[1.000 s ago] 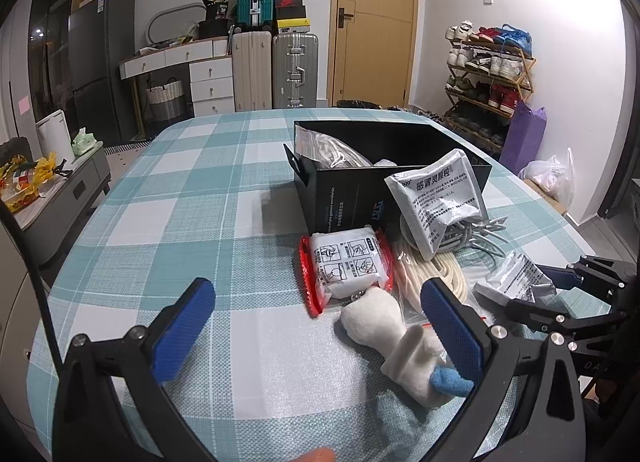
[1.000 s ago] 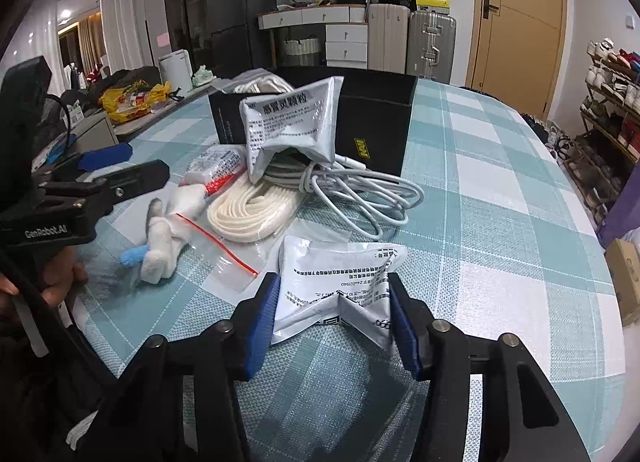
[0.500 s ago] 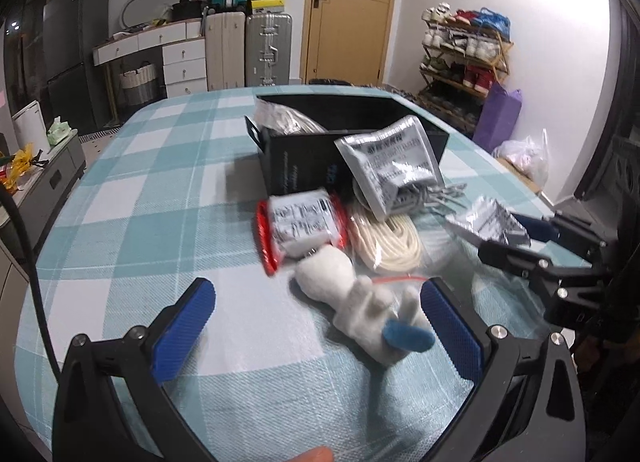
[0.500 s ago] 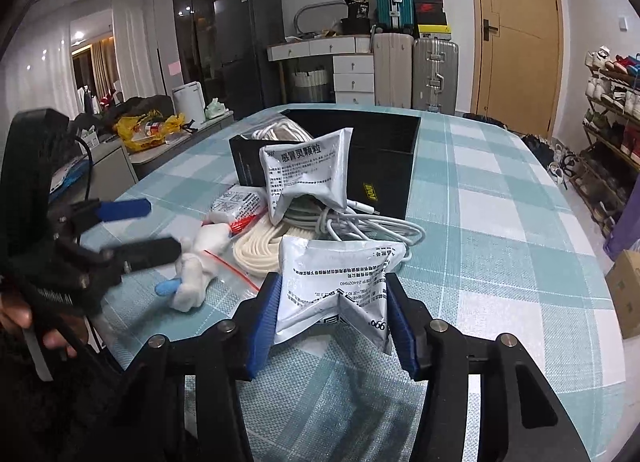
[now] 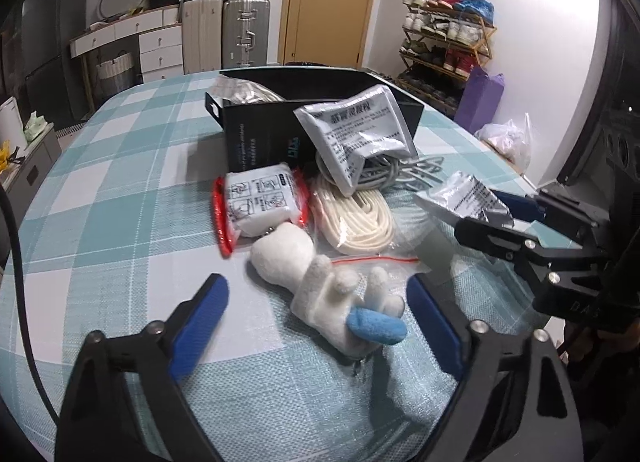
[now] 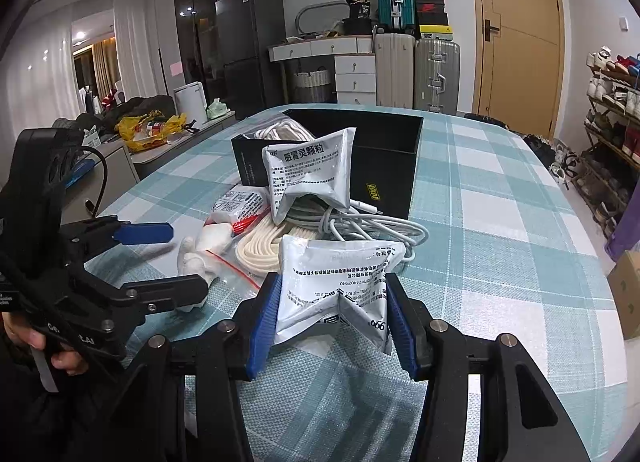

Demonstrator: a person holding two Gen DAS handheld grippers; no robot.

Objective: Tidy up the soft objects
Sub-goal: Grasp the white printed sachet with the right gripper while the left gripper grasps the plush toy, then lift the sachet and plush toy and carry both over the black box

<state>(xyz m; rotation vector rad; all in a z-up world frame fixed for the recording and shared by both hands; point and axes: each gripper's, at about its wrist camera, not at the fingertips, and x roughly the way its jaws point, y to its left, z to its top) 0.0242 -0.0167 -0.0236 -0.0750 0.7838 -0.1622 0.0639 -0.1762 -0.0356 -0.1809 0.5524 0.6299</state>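
My right gripper [image 6: 332, 314] is shut on a silver medicine pouch [image 6: 336, 282] and holds it above the table; the pouch also shows in the left wrist view [image 5: 466, 198]. My left gripper [image 5: 320, 314] is open, its fingers on either side of a white plush toy with a blue tip [image 5: 328, 290] that lies on the cloth. A black box [image 5: 312, 102] stands behind, with a second silver pouch [image 5: 356, 134] leaning on it. A white pack with red edges [image 5: 260, 202] and a bagged cream rope coil [image 5: 352, 218] lie before the box.
A grey-white cable bundle [image 6: 360, 222] lies by the box. The checked tablecloth [image 6: 500, 222] spreads to the right. A bagged rope [image 6: 284, 130] sits inside the box. A shoe rack [image 5: 444, 42] and suitcases [image 5: 224, 34] stand beyond the table.
My left gripper has moved forward and right, so the plush toy now lies between its fingers. My right gripper has lifted the silver pouch off the table.
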